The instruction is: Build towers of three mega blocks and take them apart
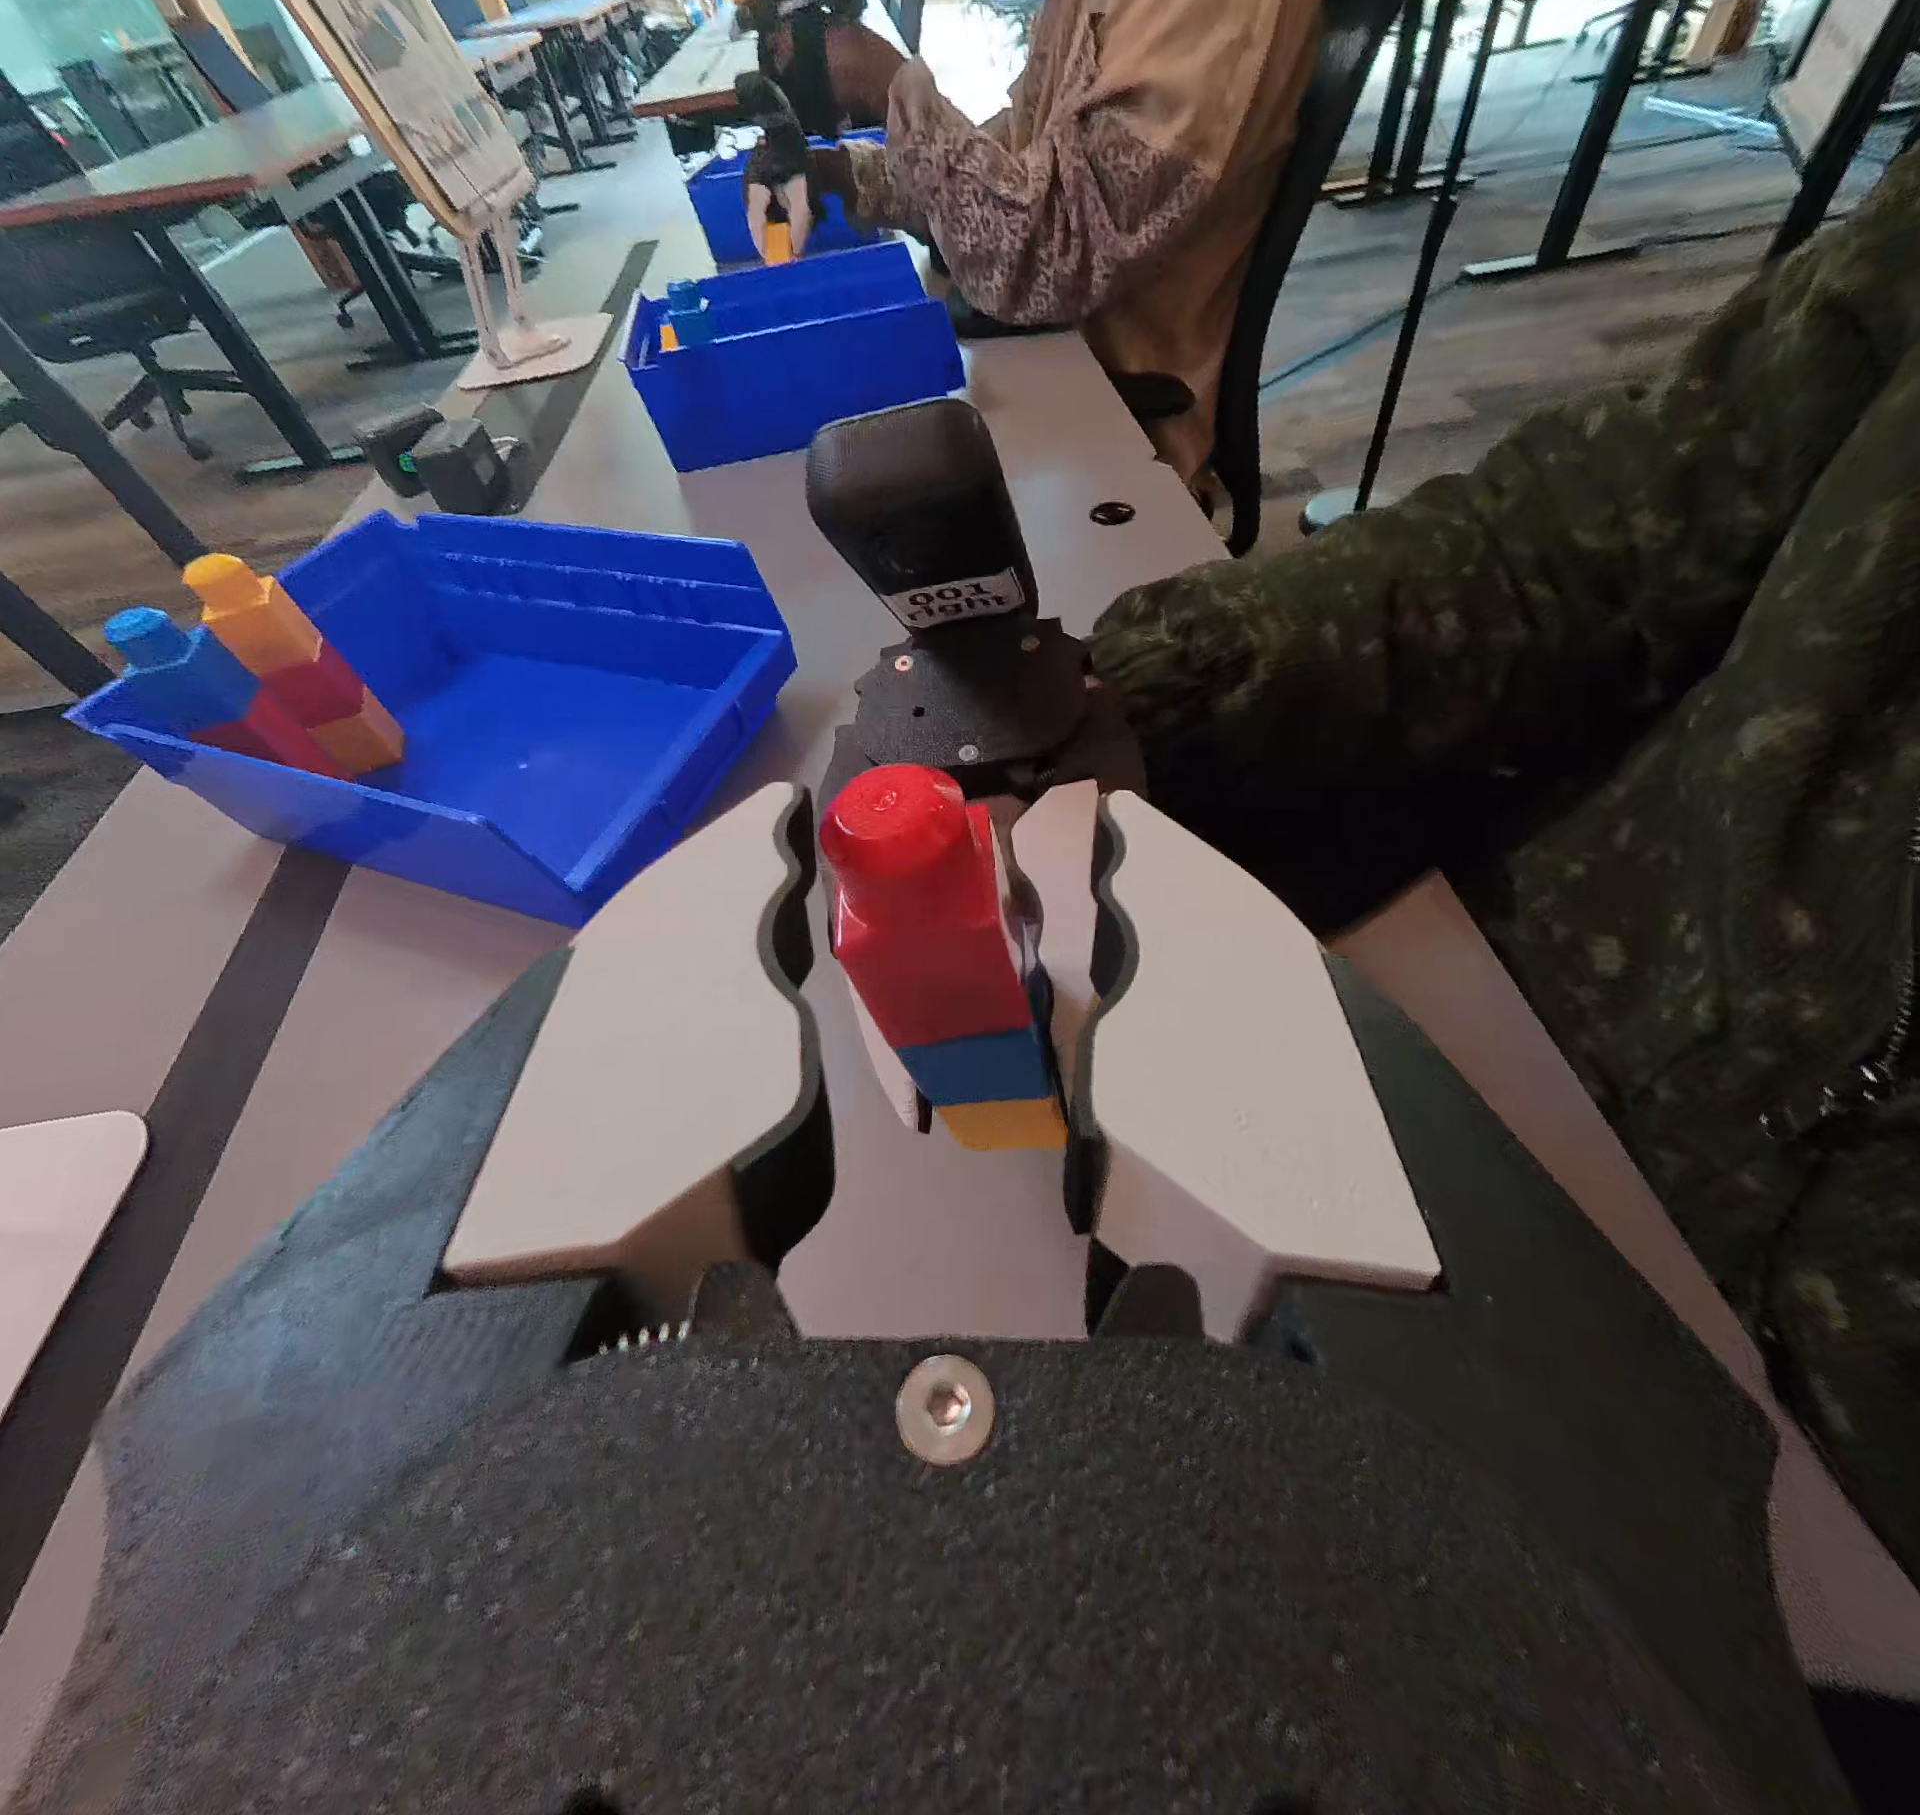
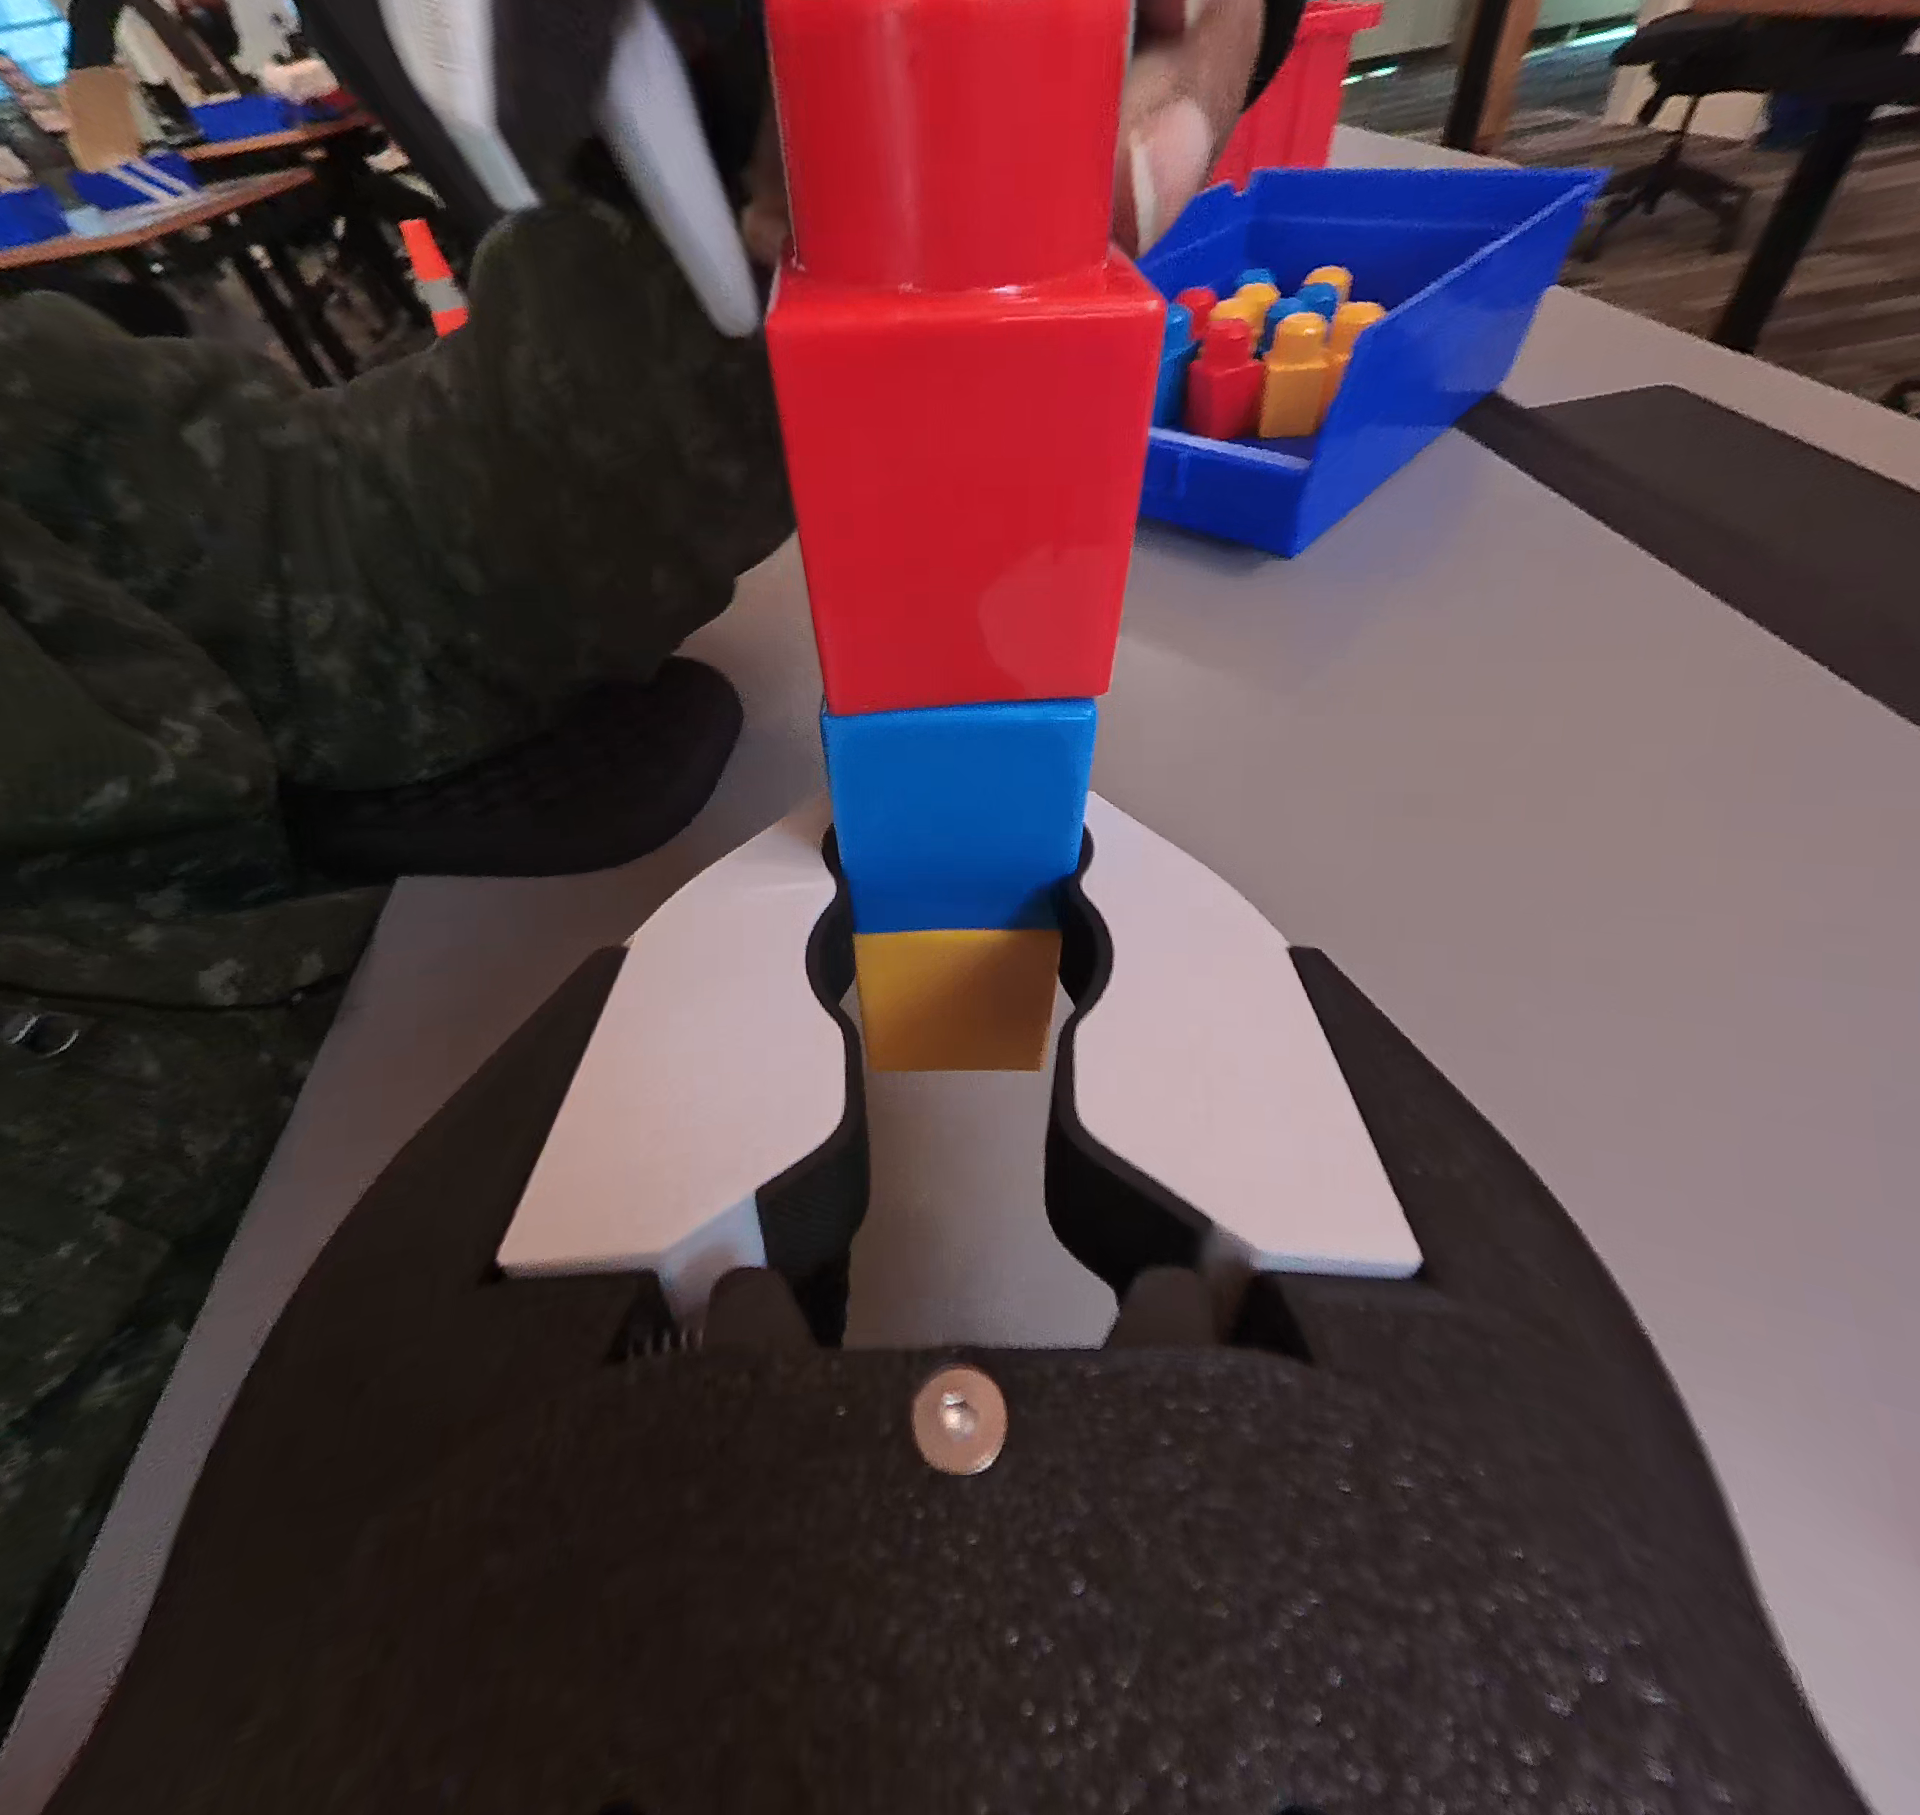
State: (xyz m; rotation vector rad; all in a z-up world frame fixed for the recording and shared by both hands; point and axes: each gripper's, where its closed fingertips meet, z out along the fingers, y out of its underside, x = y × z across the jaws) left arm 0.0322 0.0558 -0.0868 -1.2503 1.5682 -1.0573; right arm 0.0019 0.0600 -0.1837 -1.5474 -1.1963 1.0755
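Observation:
A three-block tower has a red block (image 2: 956,477) on top, a blue block (image 2: 956,809) in the middle and a yellow block (image 2: 956,996) at the bottom. My right gripper (image 2: 956,861) is shut on its blue and yellow blocks. In the left wrist view the tower (image 1: 935,944) stands between the fingers of my left gripper (image 1: 945,892), which is open with a gap on each side. The right gripper (image 1: 966,716) faces it from the far side. One left finger (image 2: 675,155) shows blurred beside the red block.
A blue bin (image 1: 623,726) to the left holds two built towers (image 1: 301,674). Another blue bin (image 2: 1455,383) at the right holds several loose red, yellow and blue blocks. More blue bins (image 1: 790,383) and a seated person lie farther along the grey table (image 1: 1091,477). A camouflage sleeve (image 1: 1455,674) is at the right. Tip to tip, the grippers are about 10 cm apart.

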